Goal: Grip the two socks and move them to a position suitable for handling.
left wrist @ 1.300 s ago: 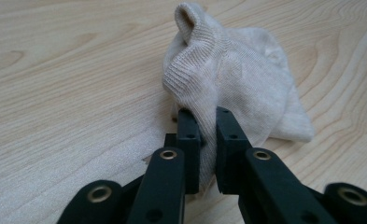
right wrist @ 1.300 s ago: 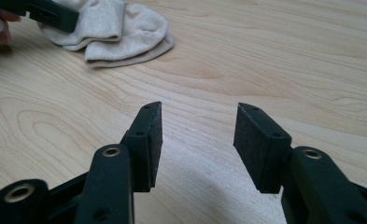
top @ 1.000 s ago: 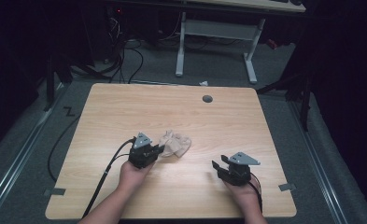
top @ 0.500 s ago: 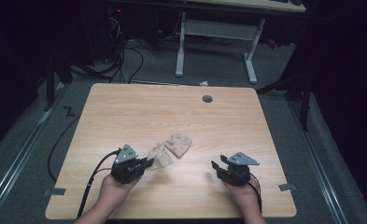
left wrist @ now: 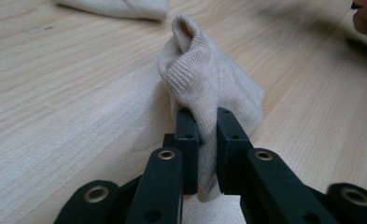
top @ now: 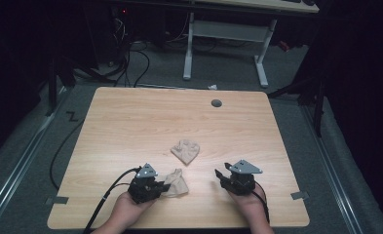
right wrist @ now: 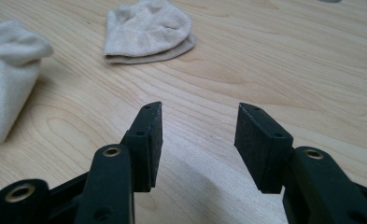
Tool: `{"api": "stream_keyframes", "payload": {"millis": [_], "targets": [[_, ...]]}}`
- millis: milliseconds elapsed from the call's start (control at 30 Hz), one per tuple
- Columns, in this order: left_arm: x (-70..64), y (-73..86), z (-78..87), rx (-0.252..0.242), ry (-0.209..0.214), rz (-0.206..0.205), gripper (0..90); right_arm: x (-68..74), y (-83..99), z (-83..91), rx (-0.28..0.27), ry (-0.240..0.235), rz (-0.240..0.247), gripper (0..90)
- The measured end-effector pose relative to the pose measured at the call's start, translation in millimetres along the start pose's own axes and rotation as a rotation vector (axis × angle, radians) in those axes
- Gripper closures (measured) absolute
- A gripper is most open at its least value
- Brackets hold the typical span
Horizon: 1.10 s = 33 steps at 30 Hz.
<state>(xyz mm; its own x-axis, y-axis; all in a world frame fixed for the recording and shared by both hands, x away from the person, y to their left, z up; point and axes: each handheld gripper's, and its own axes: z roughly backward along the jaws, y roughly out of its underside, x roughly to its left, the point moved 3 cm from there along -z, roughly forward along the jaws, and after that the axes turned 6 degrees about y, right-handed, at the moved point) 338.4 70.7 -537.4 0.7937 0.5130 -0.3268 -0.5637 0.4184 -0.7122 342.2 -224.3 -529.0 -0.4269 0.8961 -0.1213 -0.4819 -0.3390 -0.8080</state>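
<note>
Wooden table [top: 130, 122]: left gripper [left wrist: 204, 135] pinches a beige sock [left wrist: 204, 79] at six o'clock, seemingly mid-sorting; right gripper [right wrist: 197, 135], jaws wide and holding nothing, should probably take the other sock [right wrist: 146, 30] at centre.

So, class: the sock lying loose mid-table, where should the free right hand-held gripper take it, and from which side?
Grip the loose sock at its near rounded edge, coming in low from the person's side: the right hand-held gripper is open, and the folded layers there give something to pinch.
</note>
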Motion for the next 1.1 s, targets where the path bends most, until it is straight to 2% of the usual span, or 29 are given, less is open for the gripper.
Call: {"api": "stream_keyframes", "payload": {"millis": [133,267,367,433,567,633,700,767,833,867,900,1100], "targets": [[-0.1,0.7,-2.8,0.005,-0.009,-0.005,75.5,4.8,-1.8,0.8,-0.005,-0.008,0.002,50.9],[0.5,-0.7,-0.9,-0.013,-0.001,-0.006,66.2,10.6,-5.1,0.4,-0.010,-0.017,0.011,50.9],[2.2,-3.4,5.5,-0.047,-0.007,-0.006,58.9,16.9,-8.6,1.5,-0.030,-0.012,0.027,51.4],[4.4,-5.7,13.2,-0.088,-0.018,-0.007,55.5,21.4,-11.8,2.4,-0.042,-0.015,0.034,51.5],[11.5,-7.5,27.4,-0.153,-0.062,-0.011,51.1,40.5,-18.7,3.2,-0.054,-0.047,0.072,51.5],[17.5,-7.3,34.9,-0.184,-0.119,-0.020,49.0,52.2,-21.5,3.0,-0.055,-0.071,0.091,51.4],[22.4,-6.7,39.5,-0.194,-0.163,-0.028,47.4,63.2,-24.2,2.5,-0.052,-0.093,0.108,51.4],[26.8,-5.3,42.8,-0.210,-0.201,-0.029,46.6,79.0,-27.8,1.5,-0.058,-0.126,0.133,51.4],[28.9,-4.6,44.4,-0.219,-0.220,-0.028,46.3,91.3,-30.1,0.2,-0.060,-0.150,0.149,51.5],[29.7,-4.2,45.3,-0.222,-0.238,-0.029,45.4,106.0,-32.5,-2.1,-0.055,-0.178,0.171,51.3],[30.3,-4.2,45.8,-0.225,-0.249,-0.032,45.4,106.0,-32.5,-2.1,-0.055,-0.178,0.171,51.3],[35.6,-4.1,47.2,-0.232,-0.262,-0.013,43.9,134.9,-36.3,-8.8,-0.053,-0.233,0.201,49.7]]}}
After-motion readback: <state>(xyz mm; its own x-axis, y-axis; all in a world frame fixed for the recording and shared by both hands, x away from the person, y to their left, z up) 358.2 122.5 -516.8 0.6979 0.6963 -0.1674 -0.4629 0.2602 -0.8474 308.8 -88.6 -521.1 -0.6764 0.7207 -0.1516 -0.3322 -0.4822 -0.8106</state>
